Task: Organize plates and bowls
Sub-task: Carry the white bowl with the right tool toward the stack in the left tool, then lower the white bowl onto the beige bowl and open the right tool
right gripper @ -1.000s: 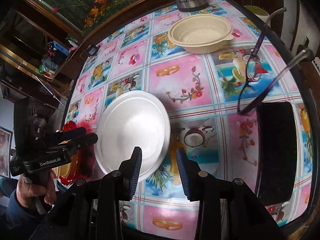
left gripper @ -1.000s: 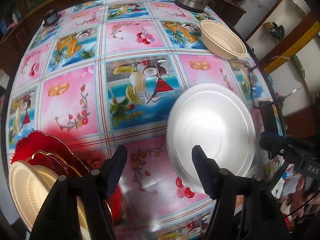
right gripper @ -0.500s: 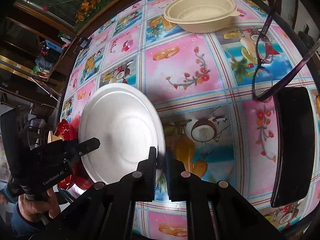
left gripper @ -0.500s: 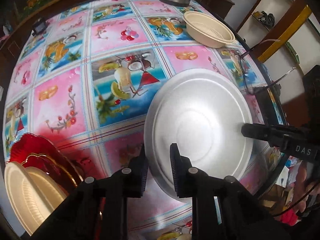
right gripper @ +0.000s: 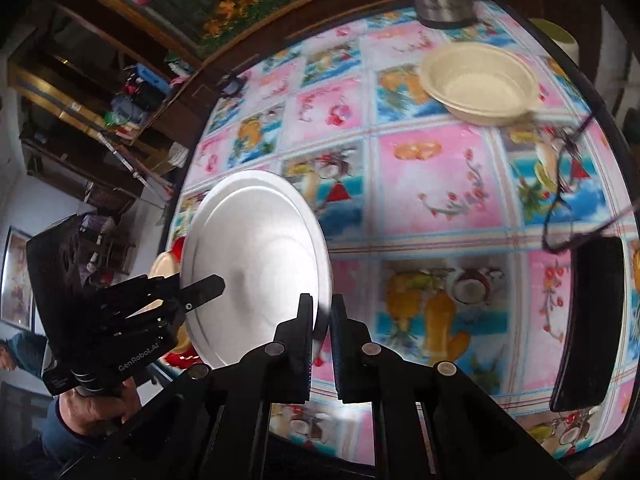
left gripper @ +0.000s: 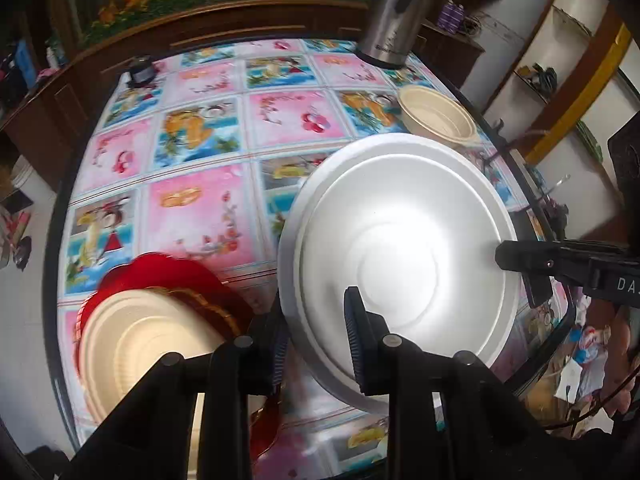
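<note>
The left gripper [left gripper: 316, 344] pinches the near rim of a white plate [left gripper: 400, 248]; one ribbed blue-edged finger lies on the plate's upper face, the other is half hidden behind the rim. In the right wrist view the right gripper [right gripper: 322, 338] has its two fingers pressed close on the opposite rim of the white plate [right gripper: 256, 264], with only a thin sliver of rim showing between them. The plate is held tilted above the table [left gripper: 200, 208], clear of its surface. It is round and smooth, with a broad shallow well, a raised ring around it and a matte sheen; glare washes out its centre.

Just left of the left gripper sits a stack: a cream plate [left gripper: 136, 344], round with faint concentric ridges, lying on a red plate [left gripper: 168, 272] with a scalloped, gold-trimmed edge. The gripper's black body cuts off the stack's near side, and motion blur softens its outline. In the right wrist view only slivers of the stack peek out from behind the white plate.

The table wears a glossy cloth of pink and blue squares printed with fruit and drinks. At its far right side stands a cream bowl [right gripper: 480, 84], ribbed inside. Beyond it a brushed-steel flask [left gripper: 394, 20] is cropped at the top. Near the right edge lie dark-framed glasses [right gripper: 568, 208], blurred, beside a flat black slab [right gripper: 592, 320] whose nature I cannot tell.
</note>
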